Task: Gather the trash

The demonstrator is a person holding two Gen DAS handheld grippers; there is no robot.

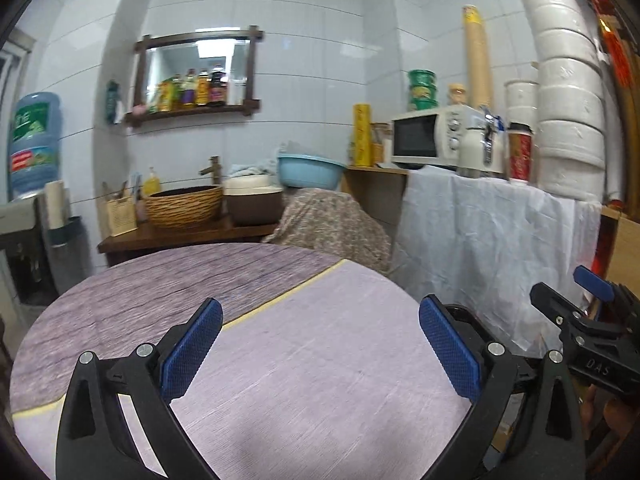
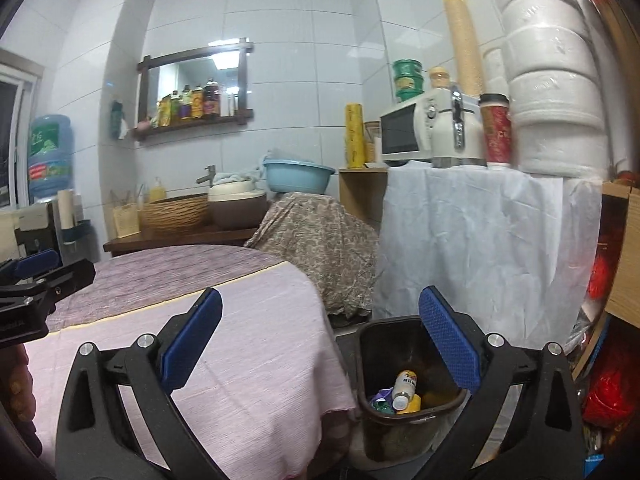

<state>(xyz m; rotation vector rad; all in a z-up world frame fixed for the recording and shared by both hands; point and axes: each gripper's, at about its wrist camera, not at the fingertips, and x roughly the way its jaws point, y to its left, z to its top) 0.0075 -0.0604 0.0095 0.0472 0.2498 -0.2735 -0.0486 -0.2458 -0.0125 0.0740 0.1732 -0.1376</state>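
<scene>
Tools are both held spread and empty: left tool (image 1: 320, 344) over the desk (image 1: 304, 360), right tool (image 2: 320, 340) at the desk's edge above the bin (image 2: 374, 360). Trash (image 2: 402, 394) is seen inside the bin.

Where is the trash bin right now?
In the right wrist view, the dark trash bin stands on the floor just right of the round table, below the white-draped counter.
</scene>
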